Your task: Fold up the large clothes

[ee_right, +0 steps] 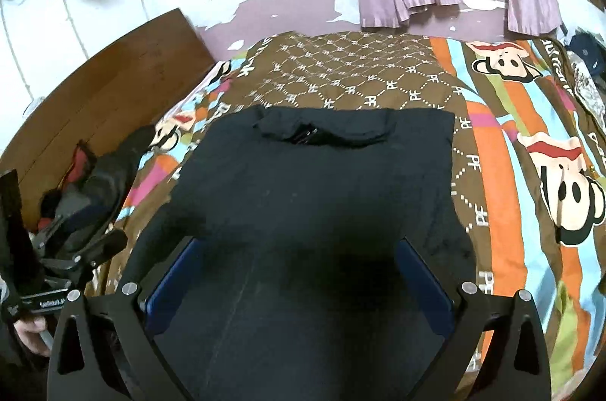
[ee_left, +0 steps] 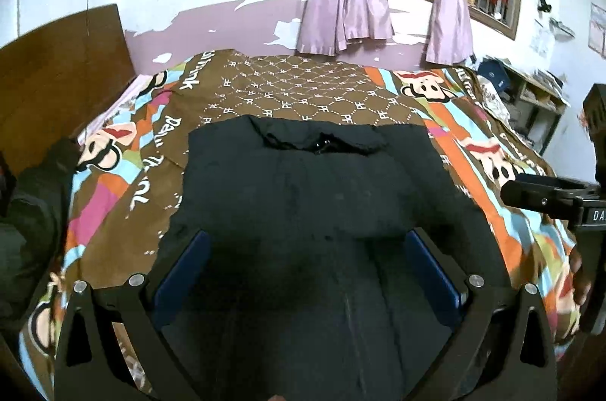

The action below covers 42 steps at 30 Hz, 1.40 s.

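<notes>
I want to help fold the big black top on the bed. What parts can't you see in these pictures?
- Black garment: its near hem is hidden in both wrist views by the open left gripper and open right gripper.
- Sleeves: cannot be made out in either view; the cloth is too dark.
- Dark heap of clothes by the wooden headboard: too jumbled to tell which items.
</notes>
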Motion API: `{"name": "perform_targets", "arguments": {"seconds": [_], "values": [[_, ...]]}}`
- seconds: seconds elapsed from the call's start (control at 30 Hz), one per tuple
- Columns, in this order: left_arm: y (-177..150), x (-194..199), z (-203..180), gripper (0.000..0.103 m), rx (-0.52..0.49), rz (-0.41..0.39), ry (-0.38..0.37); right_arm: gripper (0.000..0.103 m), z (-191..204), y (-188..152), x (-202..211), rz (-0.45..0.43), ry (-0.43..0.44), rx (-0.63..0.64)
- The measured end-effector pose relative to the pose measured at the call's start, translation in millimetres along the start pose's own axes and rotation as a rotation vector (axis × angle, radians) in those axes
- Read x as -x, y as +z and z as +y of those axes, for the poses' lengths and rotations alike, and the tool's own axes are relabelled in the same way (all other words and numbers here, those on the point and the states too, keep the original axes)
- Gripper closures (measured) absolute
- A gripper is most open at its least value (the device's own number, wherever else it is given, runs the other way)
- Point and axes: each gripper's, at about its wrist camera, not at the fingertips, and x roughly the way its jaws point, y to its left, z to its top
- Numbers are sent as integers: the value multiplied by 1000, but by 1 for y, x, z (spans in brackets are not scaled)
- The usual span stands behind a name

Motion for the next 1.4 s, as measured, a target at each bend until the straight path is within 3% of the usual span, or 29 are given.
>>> {"name": "perform_targets", "arguments": {"seconds": [0.3,0.6,0.77,0.9,1.1,1.23,1.27,1.4], "values": [[-51,57,16,2,-14,-17,39,0,31,-64,30,102,-2,147],[-131,80,33,2,0,46,66,0,28,-126,19,210,3,237],[-178,74,36,2,-15,128,76,0,24,-162,-3,320,29,256],[-206,63,26,2,-46,183,33,0,34,-189,-15,366,39,352],[-243,41,-3,2,-230,275,26,0,52,-239,-25,436,39,553],[-263,27,-13,2,-318,330,4,0,61,-267,-32,444,-48,715],[-270,23,-11,2,-323,345,5,0,61,-274,-36,451,-88,754],[-280,11,-4,2,-316,393,19,0,57,-287,-43,474,-117,804]]}}
